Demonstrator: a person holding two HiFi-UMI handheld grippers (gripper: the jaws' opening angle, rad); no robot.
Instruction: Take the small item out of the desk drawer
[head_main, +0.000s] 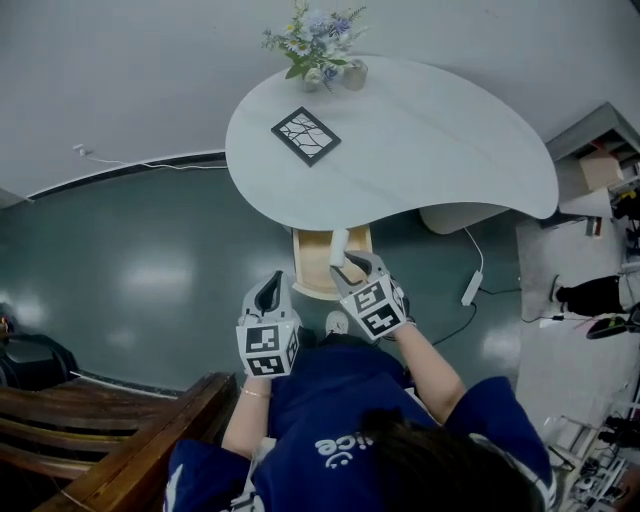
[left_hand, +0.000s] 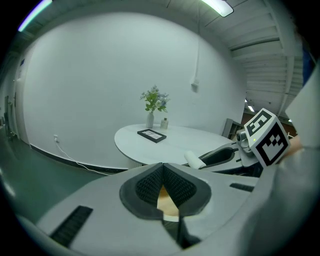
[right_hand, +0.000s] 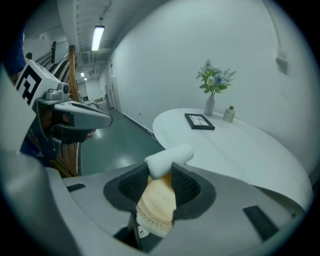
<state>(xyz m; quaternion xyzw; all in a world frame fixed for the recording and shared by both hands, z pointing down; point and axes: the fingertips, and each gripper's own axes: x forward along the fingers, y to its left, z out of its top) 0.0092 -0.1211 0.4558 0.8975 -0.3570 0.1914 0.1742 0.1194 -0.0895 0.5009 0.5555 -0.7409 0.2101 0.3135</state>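
Note:
The small item (head_main: 339, 246) is a short white roll, and my right gripper (head_main: 346, 263) is shut on it. It hangs above the open wooden drawer (head_main: 309, 276) under the front edge of the white table (head_main: 440, 140). In the right gripper view the roll (right_hand: 170, 158) lies crosswise between the pads of the right gripper (right_hand: 160, 173), with the drawer (right_hand: 157, 201) below. My left gripper (head_main: 270, 291) hovers just left of the drawer. Its jaws meet at the tips, and the left gripper (left_hand: 162, 166) holds nothing. From there the roll (left_hand: 193, 160) shows to the right.
On the table stand a black picture frame (head_main: 305, 135), a vase of flowers (head_main: 318, 42) and a small bottle (head_main: 355, 75). A wooden bench (head_main: 100, 425) sits at lower left. A cable with a power strip (head_main: 472, 288) lies on the floor at right.

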